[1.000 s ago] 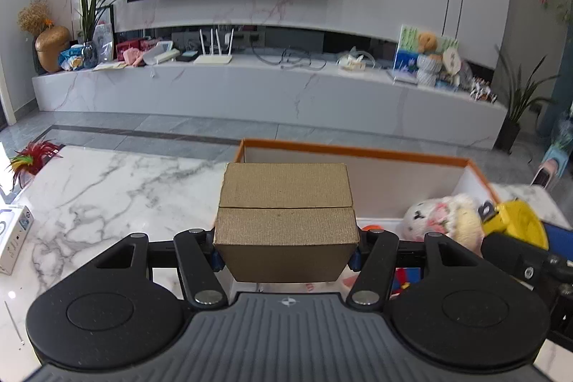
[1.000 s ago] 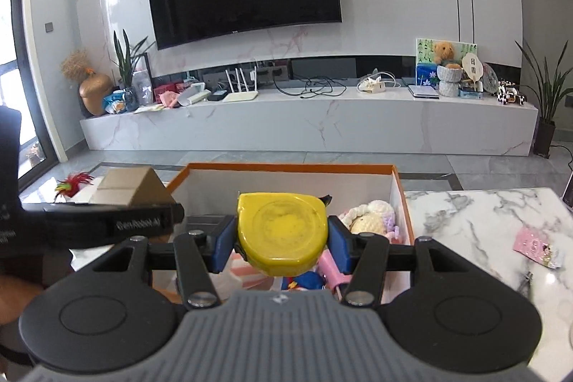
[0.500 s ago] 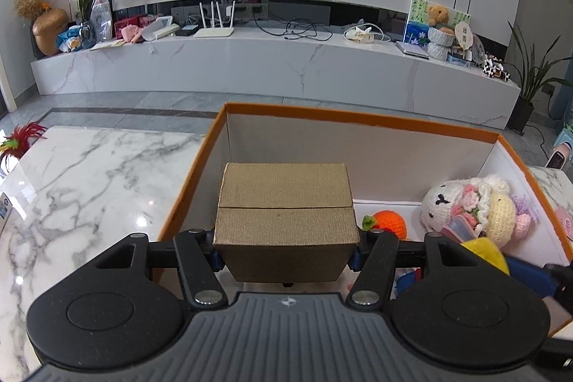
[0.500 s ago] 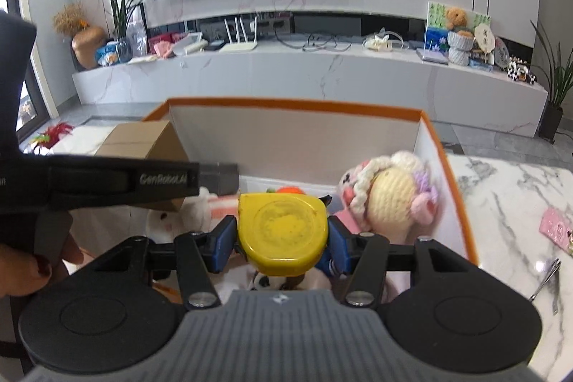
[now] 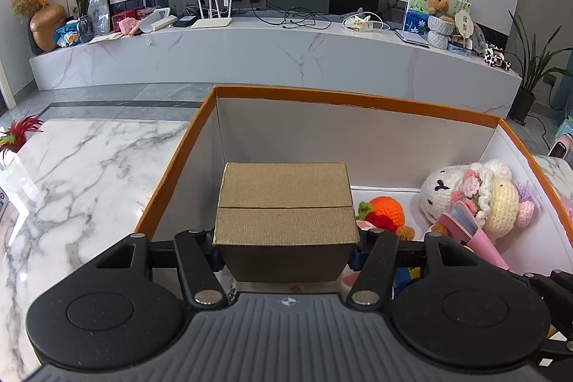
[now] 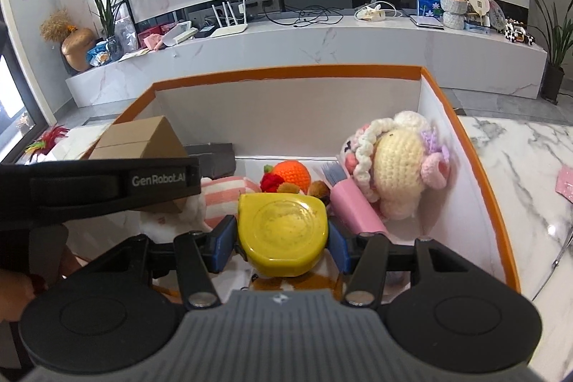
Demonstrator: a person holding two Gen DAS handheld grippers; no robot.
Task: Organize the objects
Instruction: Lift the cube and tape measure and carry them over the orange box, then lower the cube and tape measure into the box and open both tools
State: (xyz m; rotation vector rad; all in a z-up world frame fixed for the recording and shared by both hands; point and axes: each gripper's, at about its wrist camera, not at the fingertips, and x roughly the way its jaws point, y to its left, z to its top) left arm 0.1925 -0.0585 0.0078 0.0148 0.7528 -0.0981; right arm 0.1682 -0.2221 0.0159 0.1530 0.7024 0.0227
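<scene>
My left gripper (image 5: pixel 285 251) is shut on a brown cardboard box (image 5: pixel 284 203) and holds it over the left end of a big orange-rimmed storage box (image 5: pixel 351 98). My right gripper (image 6: pixel 282 244) is shut on a yellow tape measure (image 6: pixel 283 231), low inside the same storage box (image 6: pixel 286 72). In the right wrist view the left gripper's black arm (image 6: pixel 100 183) crosses at the left with the cardboard box (image 6: pixel 143 138) above it. Inside lie a crocheted doll (image 6: pixel 394 160), an orange knitted fruit (image 6: pixel 292 175) and a pink case (image 6: pixel 352 203).
The storage box stands on a white marble table (image 5: pixel 78 167), also seen at the right (image 6: pixel 530 167) with a pink card (image 6: pixel 566 183) on it. A red feather toy (image 5: pixel 18 131) lies at the table's far left. A long TV bench (image 5: pixel 272 52) runs behind.
Both grippers sank and moved forward into the storage box, each still holding its object. The toys inside now look nearer and larger. In the last half second they barely moved.
</scene>
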